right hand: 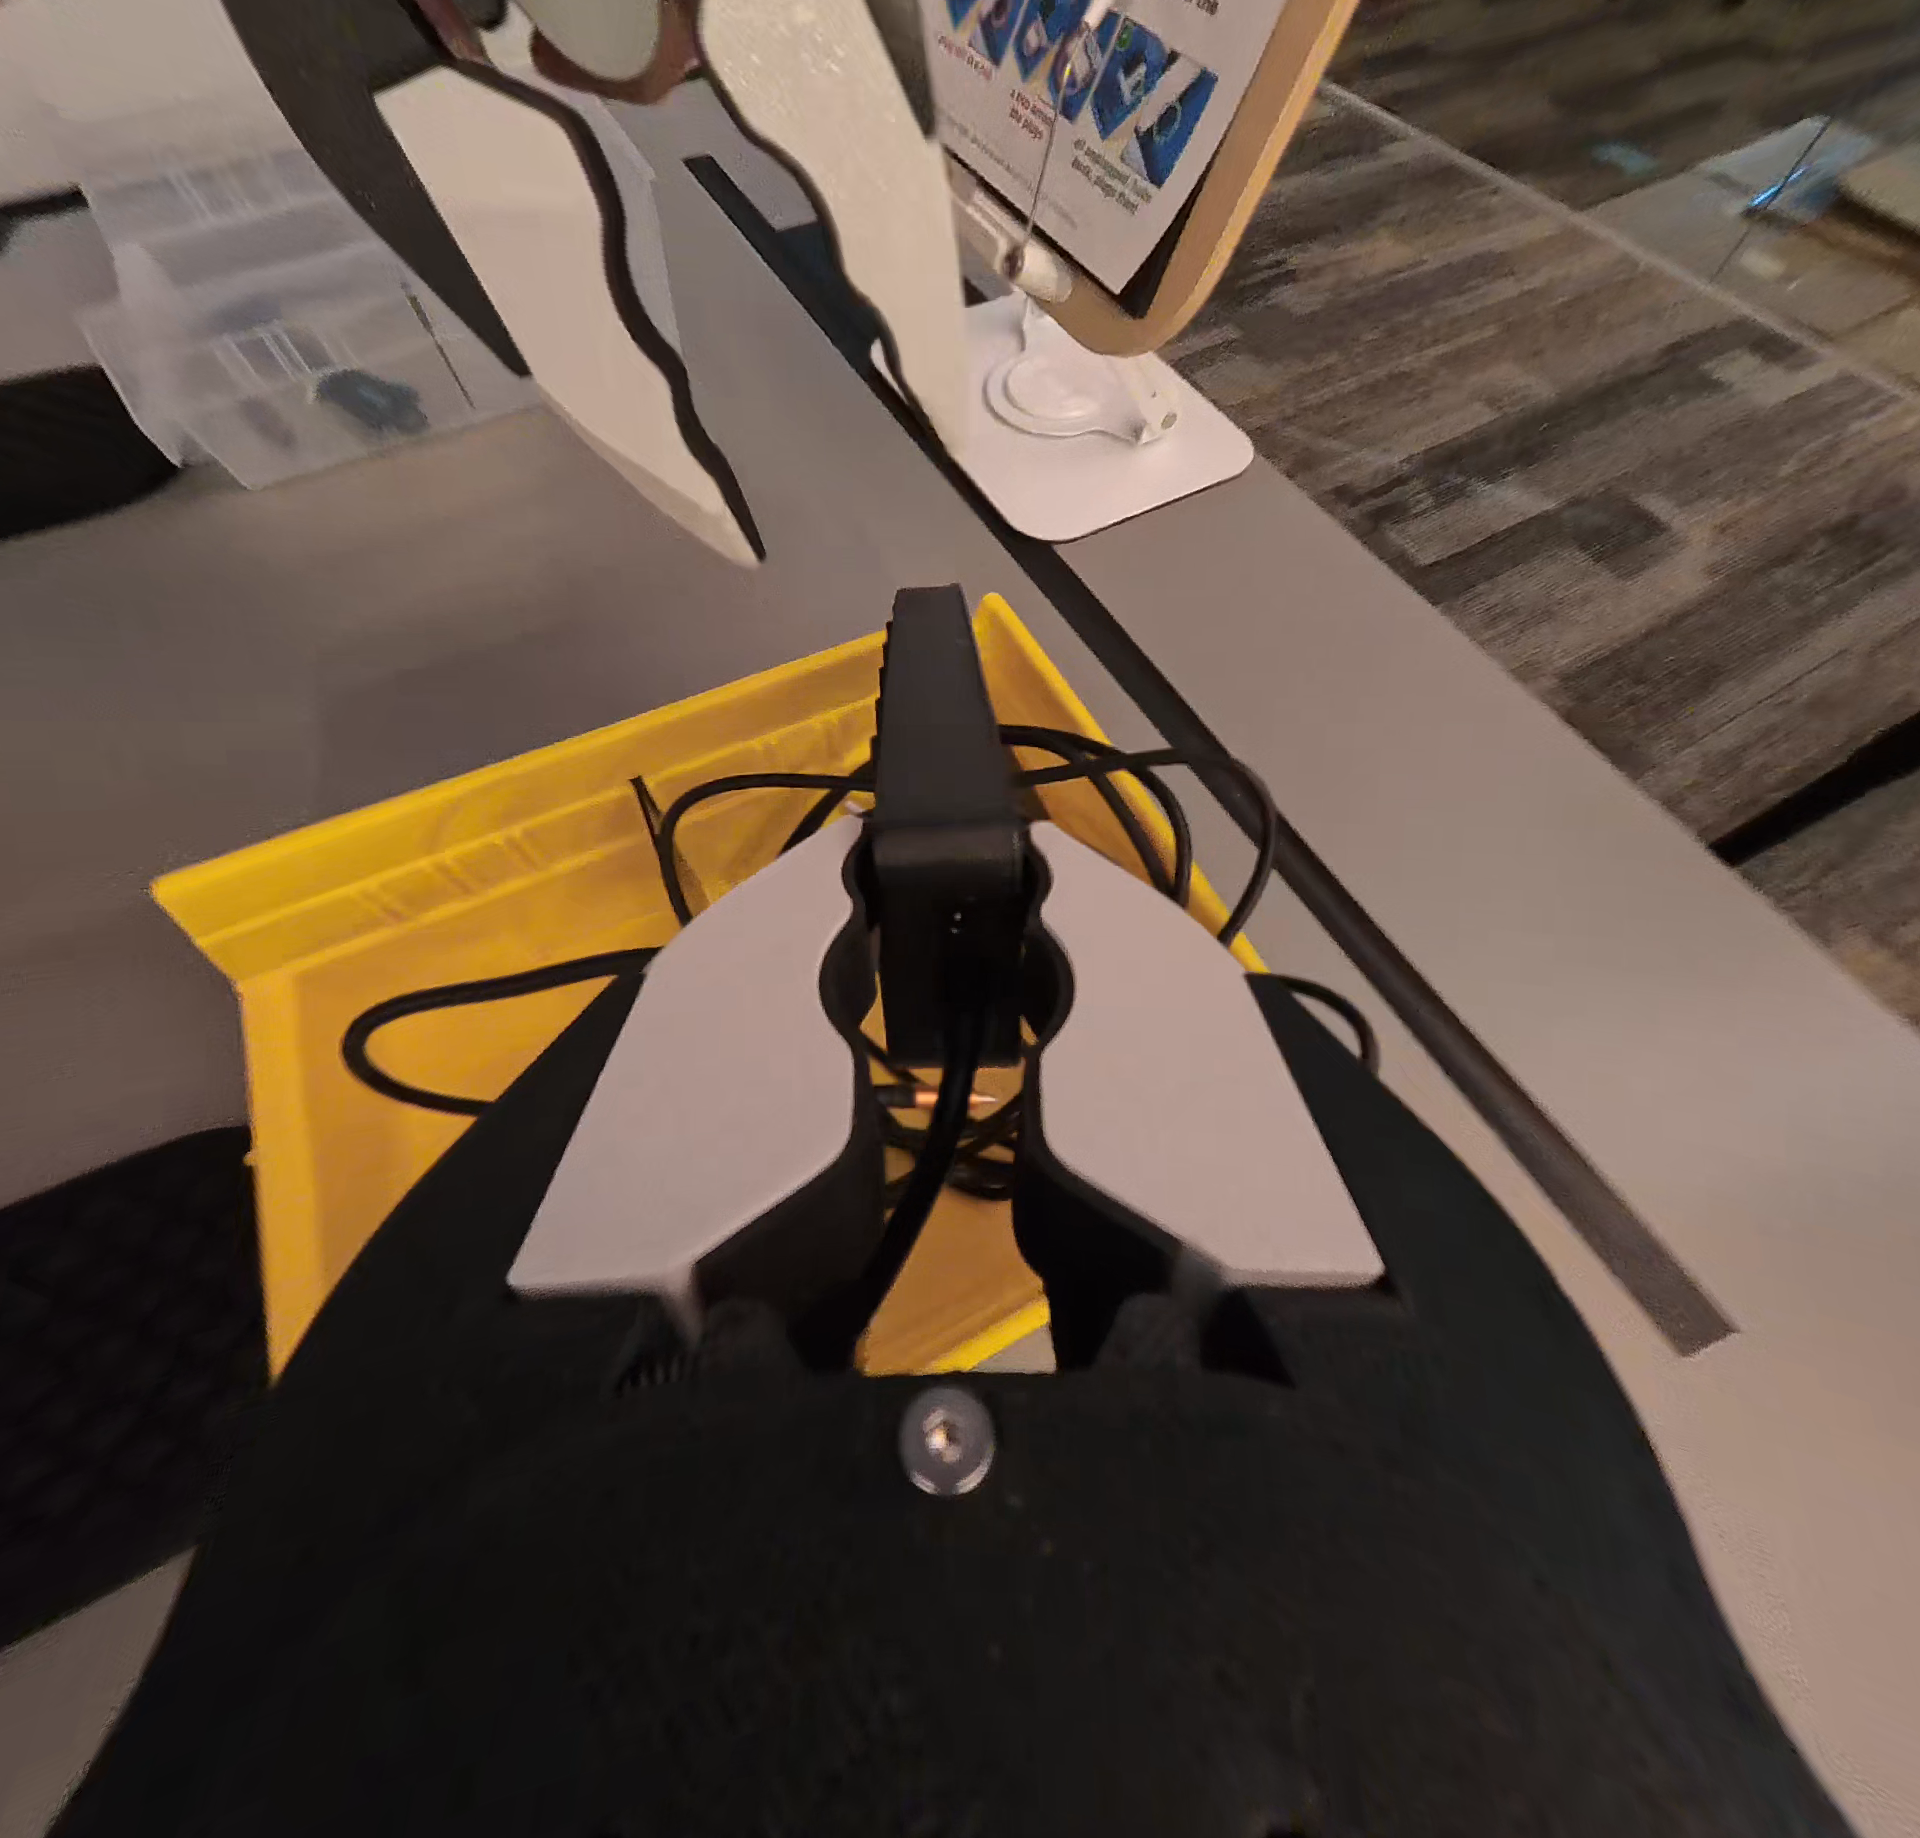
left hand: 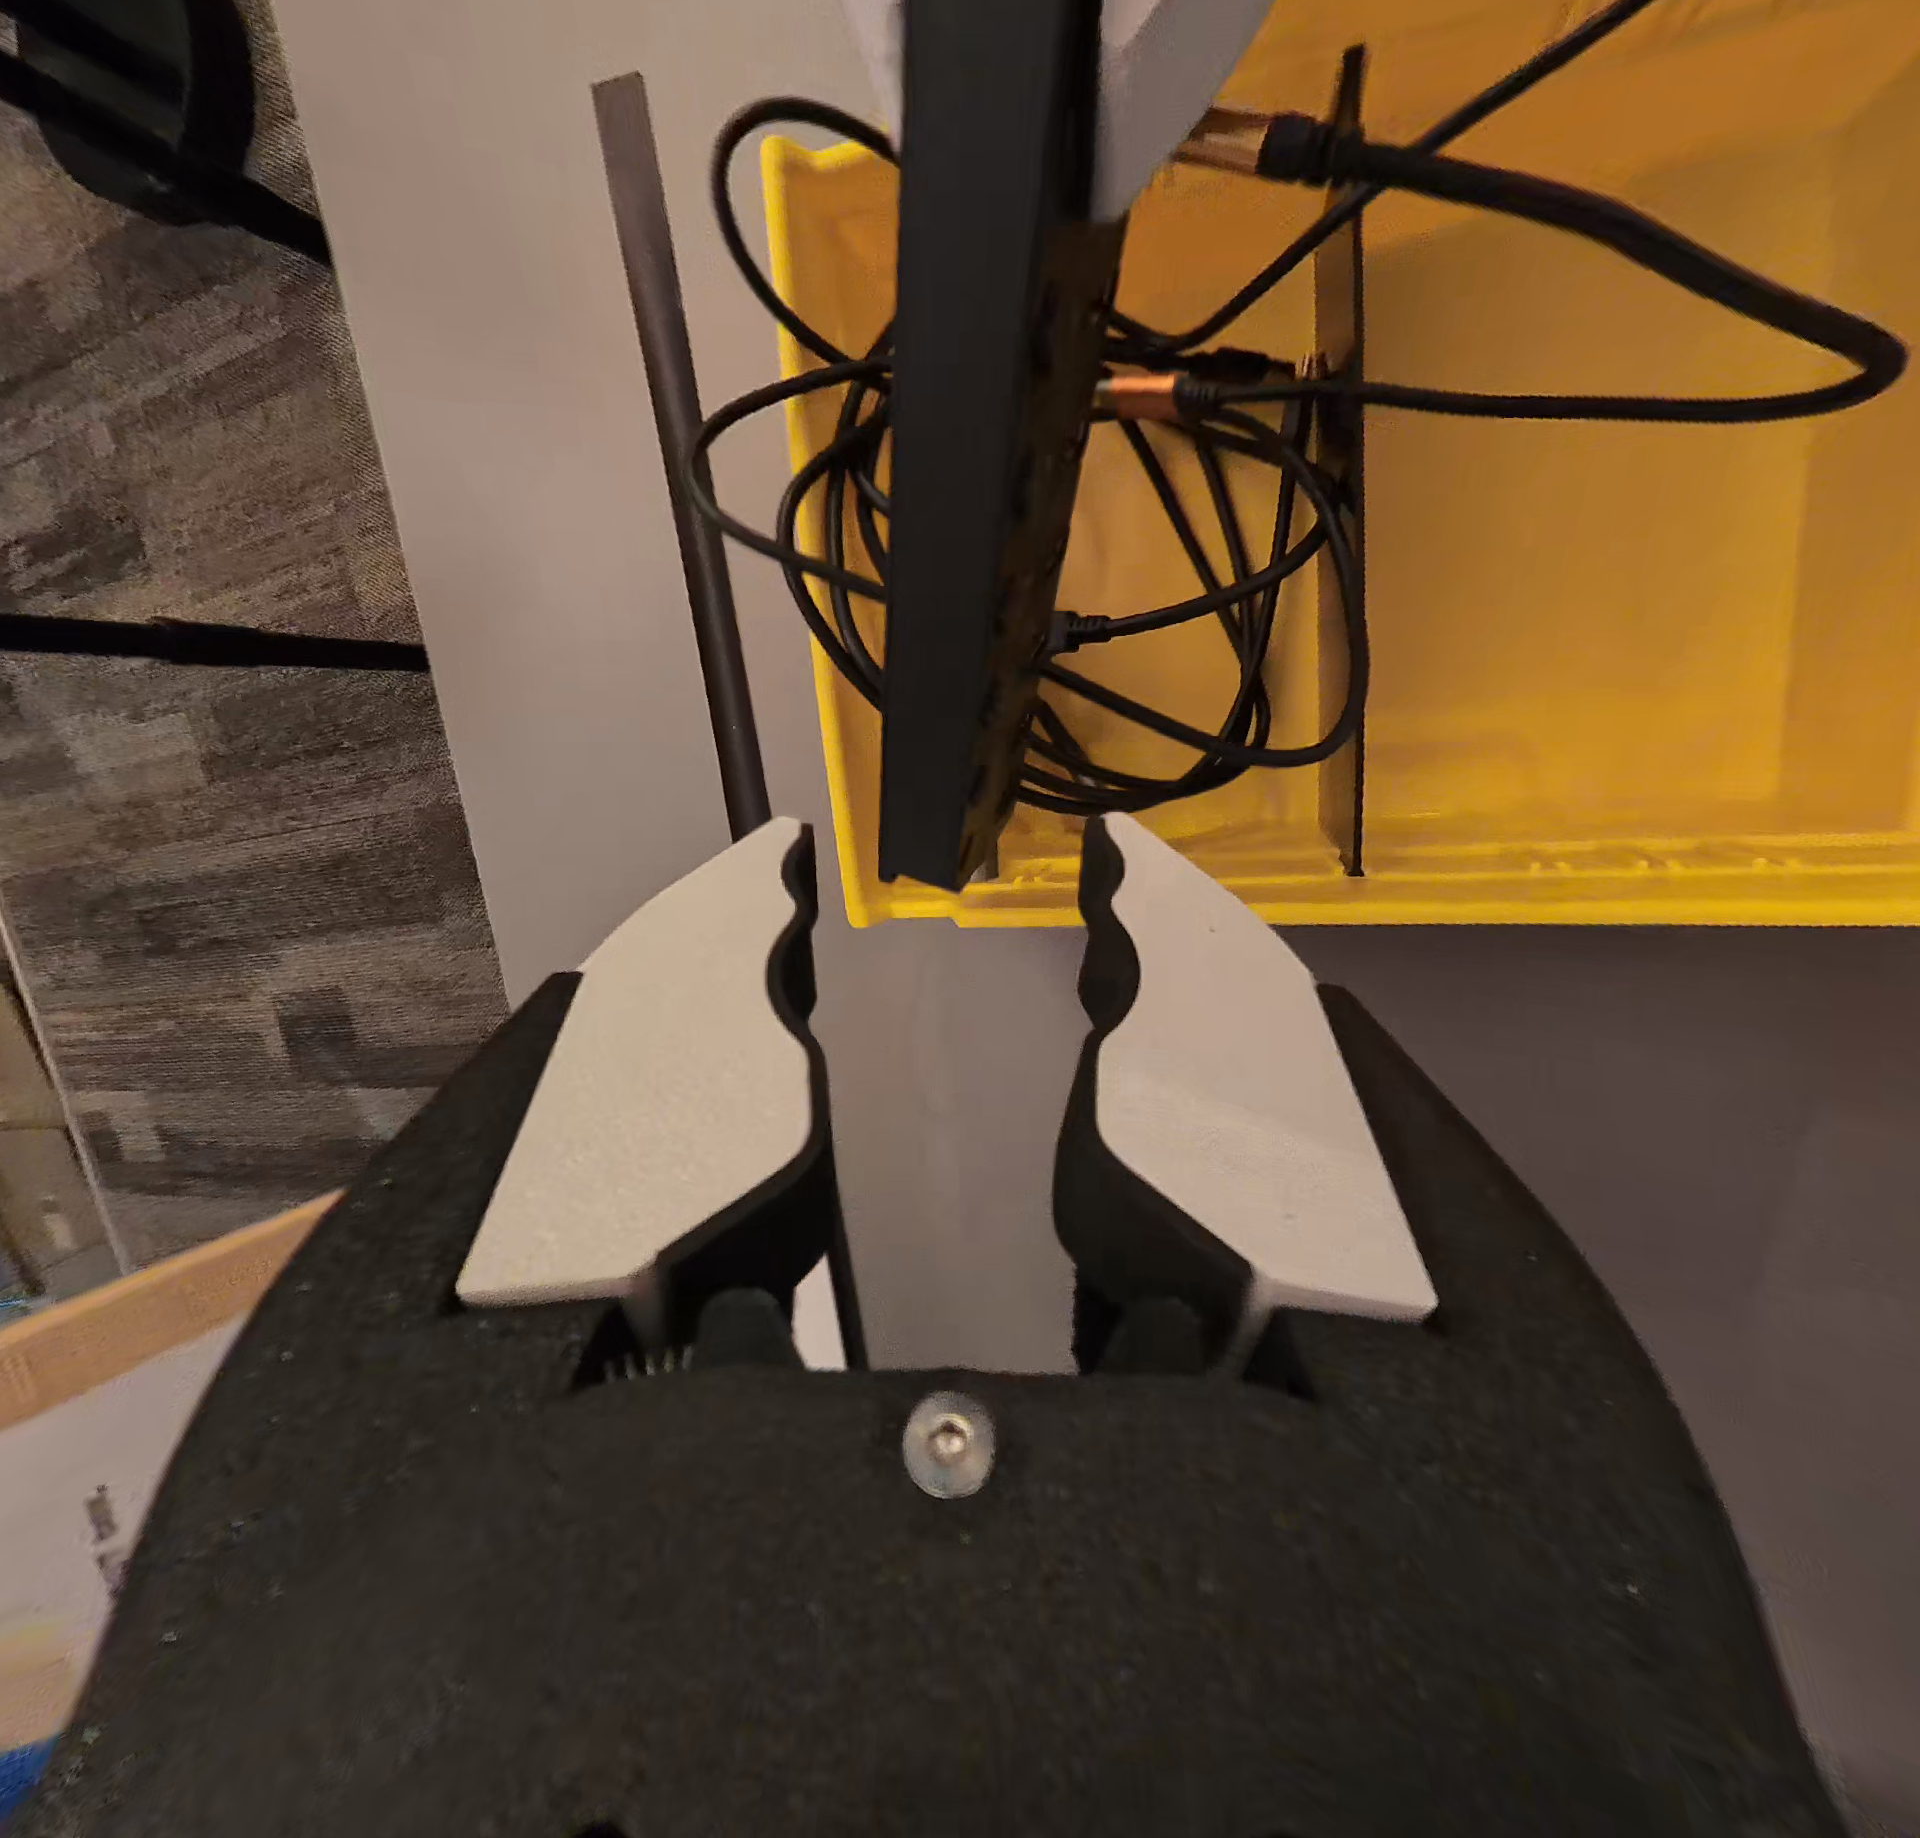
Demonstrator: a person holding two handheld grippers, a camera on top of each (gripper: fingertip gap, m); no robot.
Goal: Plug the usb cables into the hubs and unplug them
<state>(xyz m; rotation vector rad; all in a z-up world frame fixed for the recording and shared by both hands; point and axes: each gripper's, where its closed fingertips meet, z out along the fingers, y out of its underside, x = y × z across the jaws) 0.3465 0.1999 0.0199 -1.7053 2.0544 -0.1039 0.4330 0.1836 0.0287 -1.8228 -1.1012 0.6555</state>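
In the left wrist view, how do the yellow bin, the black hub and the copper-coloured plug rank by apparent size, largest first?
1. Yellow bin, partly cut off by the frame edge.
2. Black hub; it hangs nearer the camera, so its real size is unsure.
3. Copper-coloured plug, clearly smallest.

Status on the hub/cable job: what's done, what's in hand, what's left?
Done: the right hand-held gripper is shut on the black hub, held above the yellow bin; at least one cable looks plugged into it. In hand: the left hand-held gripper is open, empty, near the hub's end. Left: other cables are tangled in the bin; their plug states cannot be told.
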